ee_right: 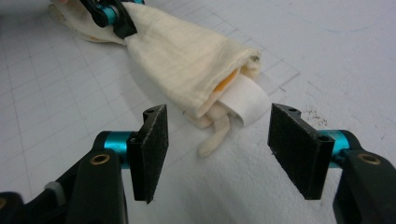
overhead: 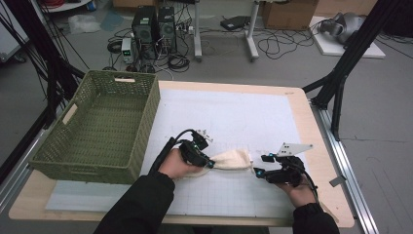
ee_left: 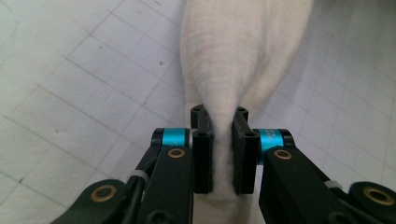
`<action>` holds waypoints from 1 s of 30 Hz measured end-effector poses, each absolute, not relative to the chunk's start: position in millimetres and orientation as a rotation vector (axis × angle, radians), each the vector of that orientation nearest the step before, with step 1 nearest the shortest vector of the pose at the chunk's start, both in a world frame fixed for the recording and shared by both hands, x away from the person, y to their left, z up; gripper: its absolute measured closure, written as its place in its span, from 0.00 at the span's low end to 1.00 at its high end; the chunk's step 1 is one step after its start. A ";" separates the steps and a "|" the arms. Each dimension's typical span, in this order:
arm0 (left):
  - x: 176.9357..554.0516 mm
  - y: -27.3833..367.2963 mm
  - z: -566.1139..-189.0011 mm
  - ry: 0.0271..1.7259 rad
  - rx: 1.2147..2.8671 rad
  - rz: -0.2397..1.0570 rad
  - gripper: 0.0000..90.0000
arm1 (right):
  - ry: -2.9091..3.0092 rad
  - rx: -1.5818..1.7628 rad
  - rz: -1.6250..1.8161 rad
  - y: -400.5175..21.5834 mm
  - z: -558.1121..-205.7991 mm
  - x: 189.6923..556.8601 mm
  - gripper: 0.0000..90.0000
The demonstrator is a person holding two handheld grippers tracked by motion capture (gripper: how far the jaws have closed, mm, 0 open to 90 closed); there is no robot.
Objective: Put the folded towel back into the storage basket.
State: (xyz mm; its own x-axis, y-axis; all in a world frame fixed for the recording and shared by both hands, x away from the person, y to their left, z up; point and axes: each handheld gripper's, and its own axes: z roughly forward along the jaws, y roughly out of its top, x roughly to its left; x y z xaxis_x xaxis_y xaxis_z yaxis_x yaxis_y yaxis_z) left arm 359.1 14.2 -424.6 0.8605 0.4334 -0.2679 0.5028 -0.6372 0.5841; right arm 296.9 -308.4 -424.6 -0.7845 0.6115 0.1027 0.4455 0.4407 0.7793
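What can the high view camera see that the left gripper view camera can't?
High view: the green basket at the table's left, the right gripper open beside the cloth's end, the person's sleeves, and computers on the floor beyond. Left gripper view: a close look at the pads pinching the cream cloth into a narrow bunch. Both: the left gripper shut on the cloth, and the white gridded mat.
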 end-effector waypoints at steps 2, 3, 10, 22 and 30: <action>358.8 14.1 -423.3 0.677 2.354 -0.132 0.90 | 2.497 0.935 1.253 -310.1 -425.6 296.0 0.40; 358.7 14.3 -422.8 0.680 2.344 -0.144 0.90 | 2.496 0.933 1.253 -311.0 -425.9 296.0 0.40; 359.0 18.2 -418.7 0.691 2.308 -0.152 0.90 | 2.503 0.925 1.258 -310.4 -427.2 294.9 0.36; 358.6 21.0 -415.4 0.703 2.269 -0.183 0.90 | 2.505 0.957 1.272 -311.4 -430.5 296.4 0.28; 356.7 25.9 -406.9 0.719 2.202 -0.214 0.90 | 2.494 0.968 1.294 -312.5 -430.2 295.9 0.23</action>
State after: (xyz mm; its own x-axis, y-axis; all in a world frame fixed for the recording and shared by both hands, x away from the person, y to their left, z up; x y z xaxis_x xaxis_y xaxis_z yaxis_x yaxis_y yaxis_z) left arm 356.7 25.9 -406.9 0.8247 0.4261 -0.3719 0.5601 -0.5248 0.6409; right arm 295.9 -312.5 -430.2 -0.7749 0.6166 0.1394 0.4690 0.4130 0.7807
